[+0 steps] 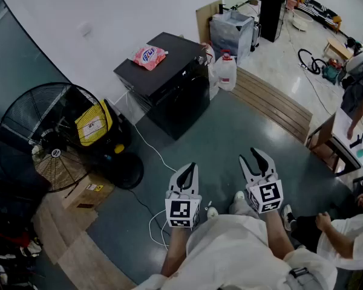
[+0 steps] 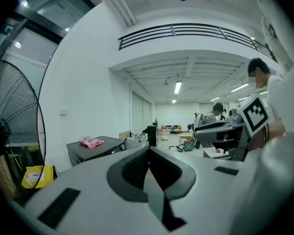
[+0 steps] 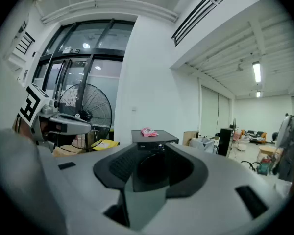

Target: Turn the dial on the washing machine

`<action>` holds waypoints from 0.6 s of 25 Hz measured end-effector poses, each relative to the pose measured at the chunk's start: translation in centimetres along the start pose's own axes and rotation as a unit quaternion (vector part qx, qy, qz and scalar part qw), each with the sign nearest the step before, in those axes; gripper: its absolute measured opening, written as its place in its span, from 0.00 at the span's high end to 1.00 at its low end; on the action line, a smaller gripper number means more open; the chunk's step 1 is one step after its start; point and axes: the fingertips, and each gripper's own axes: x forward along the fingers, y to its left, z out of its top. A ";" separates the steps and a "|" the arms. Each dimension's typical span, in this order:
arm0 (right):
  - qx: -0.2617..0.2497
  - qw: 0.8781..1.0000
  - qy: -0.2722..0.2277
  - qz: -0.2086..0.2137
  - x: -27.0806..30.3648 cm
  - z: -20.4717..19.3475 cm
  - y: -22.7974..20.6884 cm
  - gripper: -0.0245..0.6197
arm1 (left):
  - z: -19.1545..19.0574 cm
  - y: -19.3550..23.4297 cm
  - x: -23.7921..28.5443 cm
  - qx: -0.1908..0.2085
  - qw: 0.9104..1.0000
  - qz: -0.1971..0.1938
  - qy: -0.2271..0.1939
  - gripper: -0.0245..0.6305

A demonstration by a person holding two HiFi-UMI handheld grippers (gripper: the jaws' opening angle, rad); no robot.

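Large hall, dark floor [image 1: 230,138]. A black box-shaped washing machine [image 1: 169,83] stands by the white wall [image 1: 109,17], its dial apparently unturned. Well short of it, your left gripper [image 1: 190,167] is closed and empty, and your right gripper [image 1: 253,156] is barely parted and empty.

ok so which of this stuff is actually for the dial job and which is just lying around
For the job: washing machine; left gripper; right gripper.
Just lying about: pink packet on the machine's top; floor fan; white jug; cardboard box.
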 end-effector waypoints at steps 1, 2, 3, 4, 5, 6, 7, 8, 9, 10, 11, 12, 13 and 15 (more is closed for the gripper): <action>0.005 1.000 -0.004 -0.001 0.2 0.1 0.0 0.72 | 0.0 0.1 0.1 0.000 1.000 0.000 -0.001 0.94; 0.010 1.000 -0.007 -0.002 0.4 0.2 0.0 0.72 | 0.1 0.3 0.2 -0.001 1.000 -0.001 -0.002 0.94; 0.013 1.000 -0.009 -0.004 0.6 0.3 -0.1 0.72 | 0.1 0.4 0.4 -0.001 1.000 -0.001 -0.003 0.94; 0.013 1.000 -0.010 -0.005 0.8 0.3 -0.2 0.70 | 0.1 0.5 0.6 -0.001 1.000 -0.002 -0.004 0.94; 0.012 1.000 -0.010 -0.006 1.1 0.3 -0.3 0.70 | 0.1 0.6 0.9 -0.001 1.000 -0.003 -0.004 0.94; 0.009 1.000 -0.010 -0.006 1.5 0.2 -0.4 0.70 | 0.0 0.7 1.2 -0.002 1.000 -0.004 -0.004 0.94; 0.008 1.000 -0.009 -0.006 1.8 0.1 -0.6 0.70 | 0.0 0.8 1.6 -0.002 1.000 -0.004 -0.003 0.94; 0.008 1.000 -0.007 -0.006 2.2 0.0 -0.8 0.70 | 0.0 0.9 2.0 -0.003 1.000 -0.005 -0.003 0.94; 0.009 1.000 -0.005 -0.007 2.6 -0.1 -1.1 0.70 | 0.0 1.0 2.5 -0.003 1.000 -0.006 -0.003 0.94; 0.010 1.000 -0.004 -0.007 3.0 -0.2 -1.4 0.70 | 0.1 1.1 2.9 -0.002 1.000 -0.007 -0.004 0.94; 0.011 1.000 -0.004 -0.007 3.5 -0.2 -1.7 0.70 | 0.2 1.3 3.4 -0.002 1.000 -0.008 -0.004 0.94; 0.012 1.000 -0.003 -0.007 4.0 -0.2 -2.1 0.70 | 0.3 1.5 4.0 -0.001 1.000 -0.008 -0.004 0.94; 0.013 1.000 -0.004 -0.006 4.6 -0.1 -2.6 0.70 | 0.4 1.7 4.6 0.001 1.000 -0.006 -0.004 0.94; 0.015 1.000 -0.006 -0.005 6.0 -0.1 -3.6 0.70 | 0.5 2.3 6.1 0.003 1.000 -0.003 -0.001 0.94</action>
